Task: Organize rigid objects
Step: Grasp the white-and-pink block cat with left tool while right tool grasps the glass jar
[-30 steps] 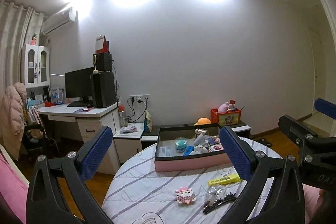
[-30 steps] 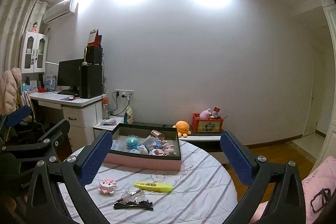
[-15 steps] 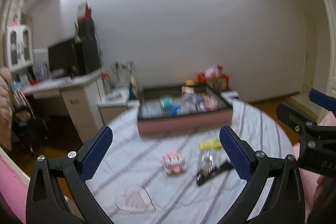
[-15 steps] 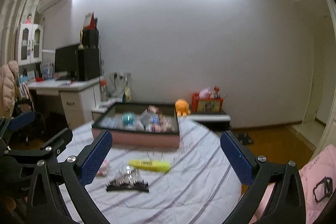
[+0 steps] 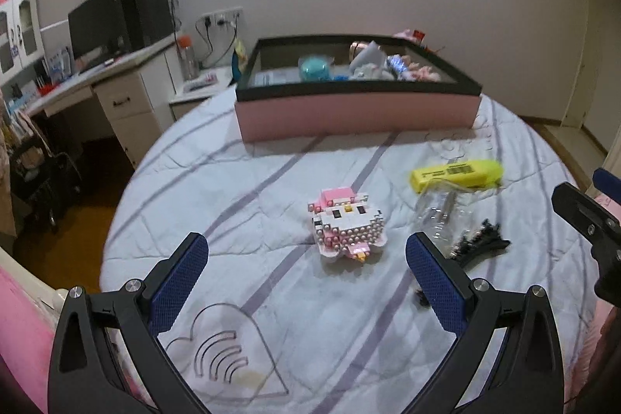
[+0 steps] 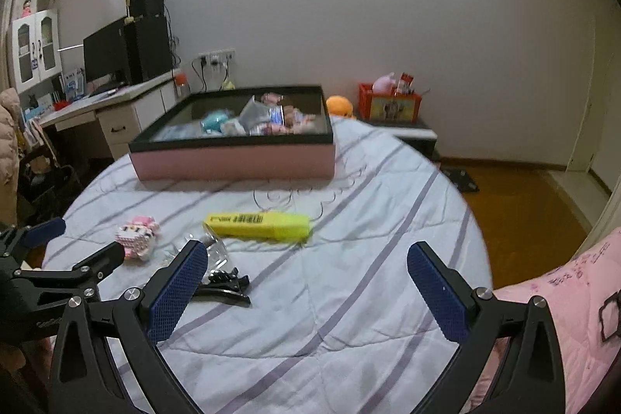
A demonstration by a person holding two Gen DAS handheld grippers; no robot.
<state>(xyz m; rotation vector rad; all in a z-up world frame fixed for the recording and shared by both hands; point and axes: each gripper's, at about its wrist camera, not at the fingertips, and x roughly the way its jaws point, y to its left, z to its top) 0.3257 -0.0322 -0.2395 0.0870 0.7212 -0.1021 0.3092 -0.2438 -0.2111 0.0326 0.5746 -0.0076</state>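
The left hand-held gripper hangs with its jaws wide apart and empty, just short of the pink-and-white studded brick figure lying on the striped round surface. The figure looks light and stiff, but probably snaps apart under a hard squeeze; its flat sides seem the best hold. The right hand-held gripper is likewise spread, near the yellow plastic highlighter.

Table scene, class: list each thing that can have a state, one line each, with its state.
Left hand-held gripper: open, empty.
Right hand-held gripper: open, empty.
Box: lidless, partly filled with small things.
Brick toy: on the cloth, outside the box.
Yellow highlighter: lying flat, capped.
Black hair clip: lying flat.
Clear bottle: on its side.
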